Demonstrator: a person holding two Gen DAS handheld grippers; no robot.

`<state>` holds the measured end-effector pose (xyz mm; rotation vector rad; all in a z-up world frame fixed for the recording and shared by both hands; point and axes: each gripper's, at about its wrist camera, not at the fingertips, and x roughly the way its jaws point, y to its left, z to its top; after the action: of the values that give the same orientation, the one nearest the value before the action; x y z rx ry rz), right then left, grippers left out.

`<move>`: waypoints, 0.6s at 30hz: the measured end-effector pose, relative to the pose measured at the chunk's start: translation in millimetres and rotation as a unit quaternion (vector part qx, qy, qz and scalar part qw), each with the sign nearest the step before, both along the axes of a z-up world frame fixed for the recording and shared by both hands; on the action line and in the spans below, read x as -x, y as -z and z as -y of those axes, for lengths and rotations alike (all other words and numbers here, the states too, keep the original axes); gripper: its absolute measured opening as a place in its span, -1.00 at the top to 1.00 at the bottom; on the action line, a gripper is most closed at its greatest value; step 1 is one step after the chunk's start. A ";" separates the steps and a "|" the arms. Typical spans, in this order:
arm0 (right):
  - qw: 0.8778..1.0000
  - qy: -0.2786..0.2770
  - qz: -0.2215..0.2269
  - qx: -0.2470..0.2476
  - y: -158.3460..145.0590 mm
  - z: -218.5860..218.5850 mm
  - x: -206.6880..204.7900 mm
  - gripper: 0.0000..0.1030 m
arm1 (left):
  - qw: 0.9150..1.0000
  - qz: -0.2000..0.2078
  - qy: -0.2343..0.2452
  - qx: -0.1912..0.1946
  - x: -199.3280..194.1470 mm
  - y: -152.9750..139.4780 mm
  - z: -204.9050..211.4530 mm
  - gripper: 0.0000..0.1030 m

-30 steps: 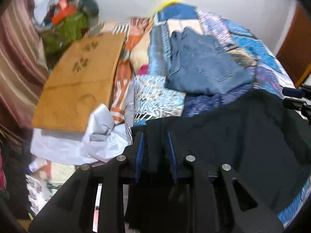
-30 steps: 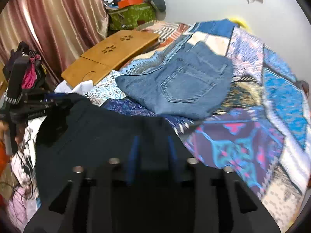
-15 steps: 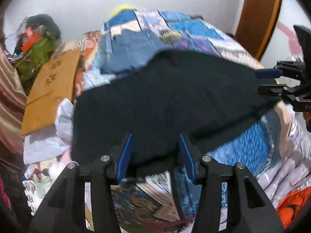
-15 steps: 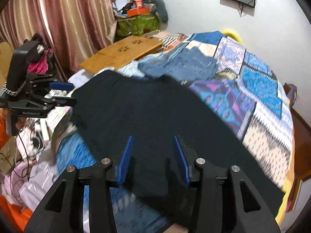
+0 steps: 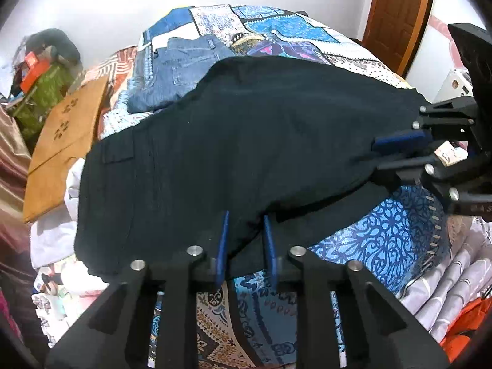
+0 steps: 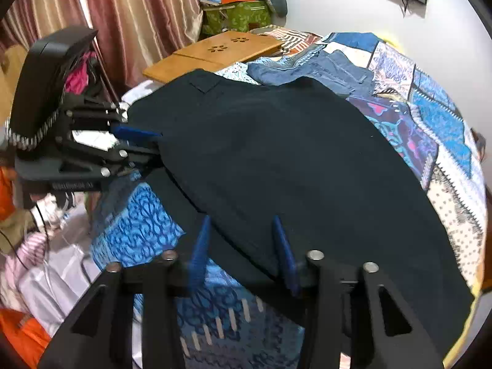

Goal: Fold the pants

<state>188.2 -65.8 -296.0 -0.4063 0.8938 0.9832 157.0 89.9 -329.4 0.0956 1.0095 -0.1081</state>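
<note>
The black pants (image 5: pixel 233 141) lie spread across the patchwork quilt (image 5: pixel 396 230) on the bed, beside blue jeans (image 5: pixel 181 64). Their near hem sits between the jaws of both tongs. The left gripper (image 5: pixel 245 240) is closing on this edge, and the right gripper (image 6: pixel 243 246) is closing too, its pads not yet pressing. I judge 1 fold is starting; next, both must pinch firmly and lift together.
</note>
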 end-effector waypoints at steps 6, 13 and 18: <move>1.000 -0.007 0.002 -0.015 -5.4 1.2 11.1 0.84 | 0.999 0.012 -0.017 0.035 15.0 -15.6 -13.4 0.83; 0.999 0.004 -0.022 -0.025 5.4 7.4 15.9 0.81 | 0.998 -0.024 -0.034 0.054 30.5 9.3 -15.5 0.86; 0.998 0.017 -0.041 -0.050 -15.7 14.2 12.7 0.31 | 0.997 -0.004 -0.048 0.052 36.3 -11.8 -22.3 0.84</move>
<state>175.5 -80.0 -280.3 -0.2666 0.9170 1.0155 120.7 112.2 -317.6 -0.0493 1.0132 -0.0726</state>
